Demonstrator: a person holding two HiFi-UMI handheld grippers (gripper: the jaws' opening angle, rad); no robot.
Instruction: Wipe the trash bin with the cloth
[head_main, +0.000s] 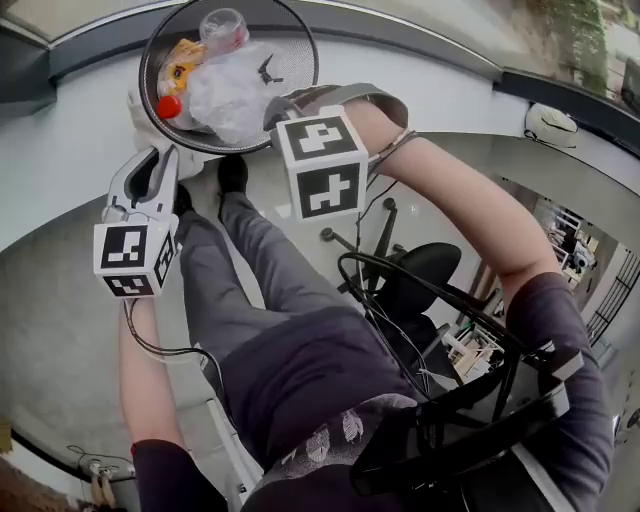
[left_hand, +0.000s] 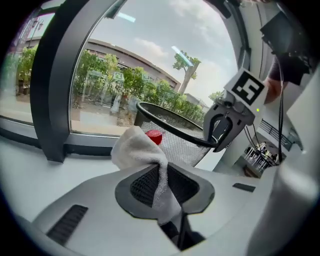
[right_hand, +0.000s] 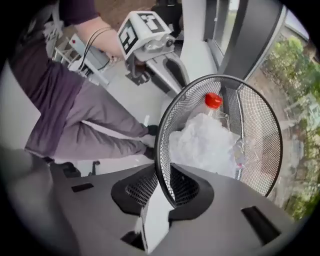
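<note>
Left claw (left_hand: 162, 184) has the cloth (left_hand: 136, 150) and right claw (right_hand: 162, 189) has the trash bin (right_hand: 260, 125). Step in hand, as I judge it: lay the cloth on the bin's outer mesh and start the wipe.

How to do it well (judgement):
- Meet the wall with the loose bulk of the cloth, not the hard claw tips.
- Light pressure, since terry looks likely to snag on wire mesh.
- Follow the curve of the wall in one sweep, then work round under the rim.
- Right claw should brace firmly so the bin does not swing or tip. Loose contents sit inside and could spill.

Left claw: clenched on the white cloth. A fold is pinched between the pads and the rest bunches out past the tips. It holds nothing else. The bin's mesh wall stands directly ahead of this claw, with the rim a little above the cloth. I cannot tell whether cloth and mesh are touching or just apart.

Right claw: grasping the trash bin at its rim, pointing down over it. The black rim wire and mesh wall run between the pads, and the jaws are drawn close on them. Beyond the tips, inside the bin, lie crumpled plastic (right_hand: 205, 142) and, further off, a red cap (right_hand: 213, 100).
</note>
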